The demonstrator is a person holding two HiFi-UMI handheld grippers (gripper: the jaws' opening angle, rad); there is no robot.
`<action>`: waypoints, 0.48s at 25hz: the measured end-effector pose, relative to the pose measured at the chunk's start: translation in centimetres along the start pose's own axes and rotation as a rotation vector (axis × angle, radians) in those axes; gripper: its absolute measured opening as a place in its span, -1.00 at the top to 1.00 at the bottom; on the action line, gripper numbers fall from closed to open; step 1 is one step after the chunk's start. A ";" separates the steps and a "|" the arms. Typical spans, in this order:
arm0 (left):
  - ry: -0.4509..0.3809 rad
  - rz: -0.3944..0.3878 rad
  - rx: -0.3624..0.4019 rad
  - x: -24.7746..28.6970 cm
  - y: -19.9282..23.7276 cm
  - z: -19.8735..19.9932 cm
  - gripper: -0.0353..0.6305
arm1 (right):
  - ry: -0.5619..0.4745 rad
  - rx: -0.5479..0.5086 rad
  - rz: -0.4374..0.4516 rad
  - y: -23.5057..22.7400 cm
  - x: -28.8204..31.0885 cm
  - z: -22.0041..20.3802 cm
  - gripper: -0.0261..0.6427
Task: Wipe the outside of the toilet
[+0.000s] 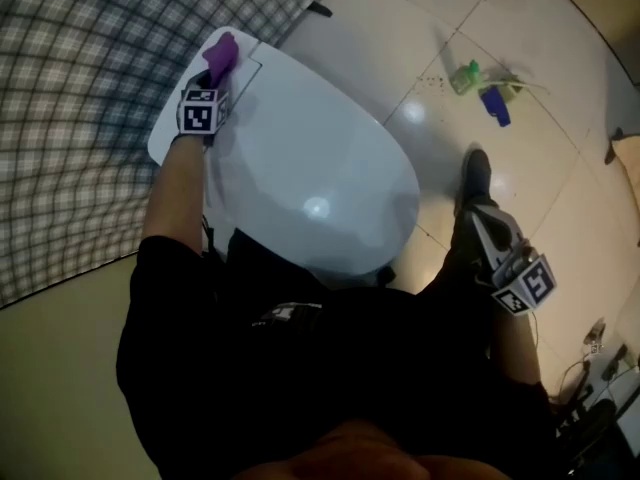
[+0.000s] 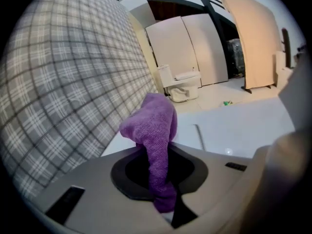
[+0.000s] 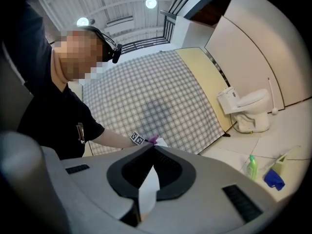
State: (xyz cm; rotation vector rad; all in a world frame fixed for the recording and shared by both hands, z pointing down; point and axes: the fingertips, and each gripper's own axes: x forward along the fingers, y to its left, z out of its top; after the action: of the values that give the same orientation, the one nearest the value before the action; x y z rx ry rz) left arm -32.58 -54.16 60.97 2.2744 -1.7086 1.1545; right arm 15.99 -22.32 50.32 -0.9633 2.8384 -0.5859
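One tong working: left tong [image 2: 157, 152] clamped on purple cloth [image 2: 153, 126] at the toilet's [image 1: 310, 158] far left corner. Right tong [image 3: 152, 149] closed, empty, low off the toilet's right side.
Wiping step, early I'd judge; next I drag the cloth along the toilet's rim toward its front. Checked wall [image 1: 70, 98] crowds the toilet's left, floor open to its right, bottles [image 1: 480, 86] beyond.

Purple cloth [image 2: 155, 130], white toilet [image 1: 300, 158], grey plaid wall [image 1: 80, 88], green bottle [image 1: 464, 76], blue bottle [image 1: 495, 106], prob. beige floor [image 1: 560, 178].
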 end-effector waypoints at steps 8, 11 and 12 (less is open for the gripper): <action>-0.025 -0.315 0.094 -10.3 -27.9 2.7 0.72 | -0.066 -0.083 0.006 4.9 -8.4 3.6 0.94; -0.093 -0.446 0.181 -14.0 -39.8 3.2 0.72 | -0.104 -0.128 0.010 6.6 -11.5 3.7 0.94; -0.110 -0.491 0.225 -15.1 -43.5 2.6 0.72 | -0.114 -0.139 0.011 7.4 -12.5 3.6 0.94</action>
State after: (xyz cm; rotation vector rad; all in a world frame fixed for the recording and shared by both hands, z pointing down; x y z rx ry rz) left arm 4.30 -26.84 65.95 2.7159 -0.9848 1.1670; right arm 22.50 -10.63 43.69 -0.9683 2.8111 -0.3246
